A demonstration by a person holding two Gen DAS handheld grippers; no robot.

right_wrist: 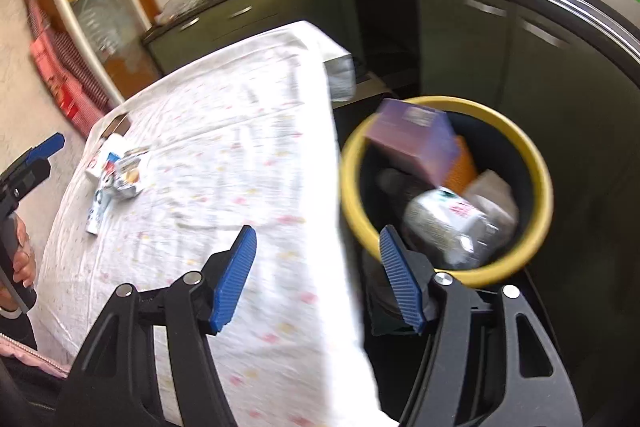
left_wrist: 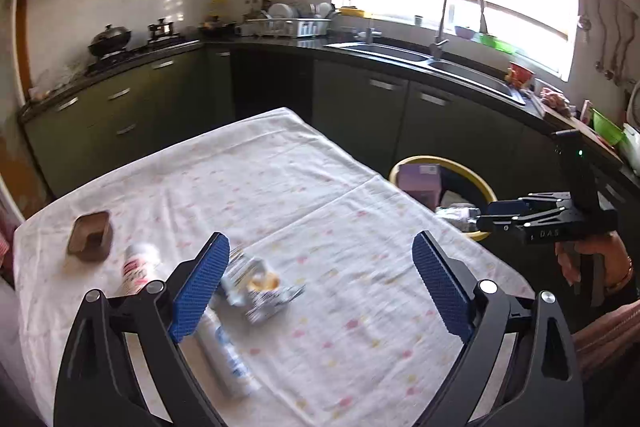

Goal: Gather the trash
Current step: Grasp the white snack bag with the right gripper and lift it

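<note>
A: Our left hand-held gripper hangs over the cloth-covered counter, jaws spread wide with nothing between them. Below it we see a crumpled wrapper, a white tube, a small white bottle and a brown tray.

B: And our right hand-held gripper?

A: Parted about halfway and empty, at the counter's edge beside the yellow-rimmed bin. In the bin lie a purple box, a crushed clear bottle and some paper. The left-wrist view is less certain about what the right one holds.
</note>
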